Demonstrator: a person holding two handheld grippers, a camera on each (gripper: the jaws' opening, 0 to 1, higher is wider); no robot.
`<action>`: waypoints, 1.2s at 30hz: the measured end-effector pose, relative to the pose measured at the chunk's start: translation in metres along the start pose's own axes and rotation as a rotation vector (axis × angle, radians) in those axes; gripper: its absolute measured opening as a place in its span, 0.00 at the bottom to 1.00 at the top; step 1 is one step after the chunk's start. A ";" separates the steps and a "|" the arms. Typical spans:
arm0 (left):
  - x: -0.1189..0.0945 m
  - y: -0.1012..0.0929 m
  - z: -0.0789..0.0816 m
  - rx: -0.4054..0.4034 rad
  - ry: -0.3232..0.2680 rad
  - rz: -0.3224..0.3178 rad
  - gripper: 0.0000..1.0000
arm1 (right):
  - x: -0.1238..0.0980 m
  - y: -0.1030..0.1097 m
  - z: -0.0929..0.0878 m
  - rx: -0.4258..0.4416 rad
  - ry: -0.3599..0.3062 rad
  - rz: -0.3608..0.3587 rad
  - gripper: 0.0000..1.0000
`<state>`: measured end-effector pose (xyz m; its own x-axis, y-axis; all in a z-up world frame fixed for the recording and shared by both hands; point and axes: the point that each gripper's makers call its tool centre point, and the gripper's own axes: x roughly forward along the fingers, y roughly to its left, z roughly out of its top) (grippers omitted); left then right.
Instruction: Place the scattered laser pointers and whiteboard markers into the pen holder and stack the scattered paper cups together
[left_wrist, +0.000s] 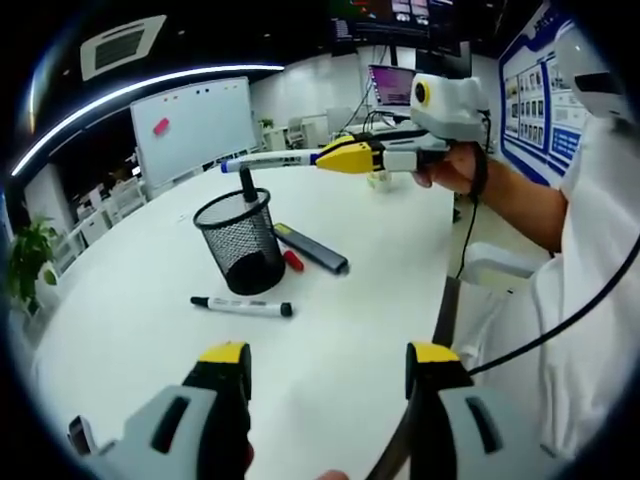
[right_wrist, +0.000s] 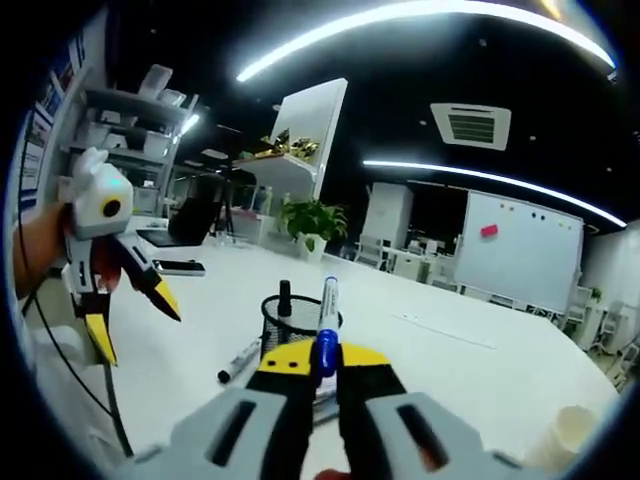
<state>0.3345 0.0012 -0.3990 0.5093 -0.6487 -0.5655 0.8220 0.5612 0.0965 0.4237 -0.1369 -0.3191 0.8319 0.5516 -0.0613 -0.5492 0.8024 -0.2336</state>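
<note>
right gripper pinching blue marker | left gripper spread | pen holder holds 1 marker, probably

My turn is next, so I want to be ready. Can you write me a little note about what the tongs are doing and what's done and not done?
Right tongs: shut on a blue-capped marker, held in the air above the mesh pen holder.
Left tongs: open, holding nothing, low over the white table.
Done: one dark pen stands in the holder.
Left: drop in the held marker, then the black marker, the red pen and the dark flat pointer lying by the holder. A paper cup sits at the table's edge.
</note>
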 end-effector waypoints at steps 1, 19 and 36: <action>0.000 0.000 0.000 0.001 0.001 0.000 0.64 | 0.000 0.000 0.000 0.000 0.000 0.001 0.08; -0.001 0.004 -0.002 -0.004 0.001 0.003 0.64 | 0.007 0.002 0.000 -0.007 0.011 0.013 0.08; -0.001 0.006 -0.002 -0.003 0.000 0.011 0.64 | 0.013 0.006 0.004 -0.023 0.001 0.030 0.09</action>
<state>0.3382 0.0069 -0.3996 0.5179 -0.6426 -0.5647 0.8158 0.5696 0.1000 0.4311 -0.1239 -0.3171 0.8151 0.5751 -0.0696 -0.5720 0.7799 -0.2542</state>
